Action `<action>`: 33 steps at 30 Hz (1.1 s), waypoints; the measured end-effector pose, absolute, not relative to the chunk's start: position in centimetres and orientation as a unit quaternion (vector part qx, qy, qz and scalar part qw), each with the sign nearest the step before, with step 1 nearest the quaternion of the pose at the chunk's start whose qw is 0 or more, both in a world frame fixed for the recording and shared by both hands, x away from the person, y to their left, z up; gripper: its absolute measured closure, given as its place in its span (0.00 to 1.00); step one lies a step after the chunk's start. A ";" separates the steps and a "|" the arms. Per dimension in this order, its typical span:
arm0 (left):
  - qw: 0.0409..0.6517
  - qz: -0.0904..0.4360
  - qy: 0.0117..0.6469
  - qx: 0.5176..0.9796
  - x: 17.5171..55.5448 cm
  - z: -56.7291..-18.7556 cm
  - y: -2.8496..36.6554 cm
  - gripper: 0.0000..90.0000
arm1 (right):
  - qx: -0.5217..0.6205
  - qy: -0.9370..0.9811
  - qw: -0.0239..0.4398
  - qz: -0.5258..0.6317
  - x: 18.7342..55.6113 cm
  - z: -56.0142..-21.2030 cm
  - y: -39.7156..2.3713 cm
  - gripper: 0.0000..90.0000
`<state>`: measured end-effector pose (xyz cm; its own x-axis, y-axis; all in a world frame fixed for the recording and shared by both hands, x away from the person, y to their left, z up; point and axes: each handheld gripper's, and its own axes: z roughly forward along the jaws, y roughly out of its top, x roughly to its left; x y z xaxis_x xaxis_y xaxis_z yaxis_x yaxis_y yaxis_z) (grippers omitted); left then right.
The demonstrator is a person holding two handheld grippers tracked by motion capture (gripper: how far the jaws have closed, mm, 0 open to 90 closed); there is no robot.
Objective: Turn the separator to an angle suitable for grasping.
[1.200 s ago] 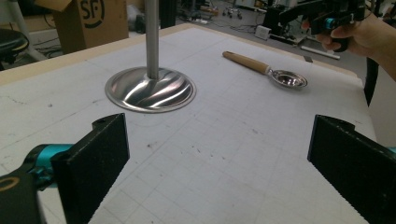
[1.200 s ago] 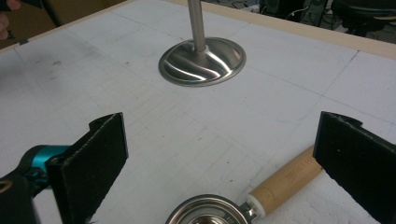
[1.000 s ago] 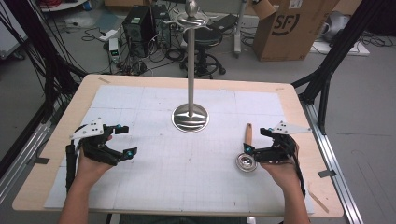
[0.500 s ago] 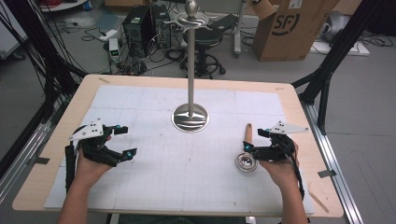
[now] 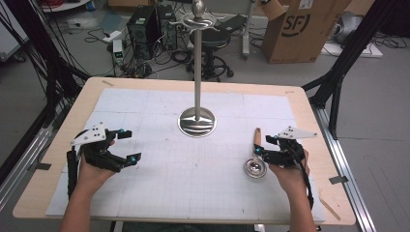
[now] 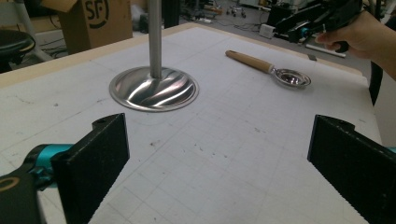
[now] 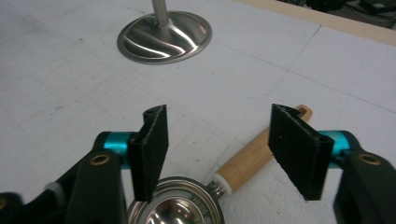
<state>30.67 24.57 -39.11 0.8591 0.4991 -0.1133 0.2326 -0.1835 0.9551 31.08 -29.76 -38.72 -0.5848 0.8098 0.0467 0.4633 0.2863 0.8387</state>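
Lower right of the high view – right gripper [image 5: 261, 146] over the spoon [image 5: 255, 166], fingers just narrowing, still clear of it. Lower left – left gripper [image 5: 128, 145], fingers wide apart above the worktop [image 5: 193, 193].

Light: even, overhead, soft shadows.
Glare: bright streaks on the steel stand base [image 6: 154, 88].
Focus: near black pads [image 7: 150, 144] slightly soft.

The lower edge of the right gripper view cuts off the scoop's [image 7: 175, 205] steel bowl, and the right-hand jaw covers part of its wooden handle. In the left gripper view the stand's pole [image 6: 155, 39] runs out at the top edge. Lettering stamped on the handle is too small to read.
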 end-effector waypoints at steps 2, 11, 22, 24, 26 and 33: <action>0.594 0.110 0.241 0.760 30.7 -39.1 24.5 0.07 | 0.425 0.769 0.198 0.433 31.3 -39.0 -30.2 0.52; 0.596 0.107 0.246 0.757 30.9 -39.2 24.8 0.07 | 0.435 0.774 0.213 0.408 32.1 -39.0 -30.4 0.65; 0.596 0.107 0.245 0.757 30.8 -39.1 24.8 0.07 | 0.465 0.775 0.212 0.371 35.7 -39.7 -30.4 0.75; 0.597 0.105 0.245 0.757 30.8 -39.2 24.7 0.07 | 0.470 0.776 0.214 0.362 36.3 -40.0 -30.4 0.74; 0.597 0.104 0.246 0.757 30.9 -39.2 24.7 0.07 | 0.477 0.778 0.210 0.350 36.8 -40.2 -30.3 0.75; 0.597 0.103 0.245 0.757 30.9 -39.2 24.7 0.07 | 0.481 0.780 0.230 0.327 38.3 -40.8 -30.5 0.88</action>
<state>30.89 24.68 -39.21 0.8586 0.4943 -0.1361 0.2480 -0.1680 0.9541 38.33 -30.48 -40.84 -0.4309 0.9013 -0.0440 0.6000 0.3225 0.7321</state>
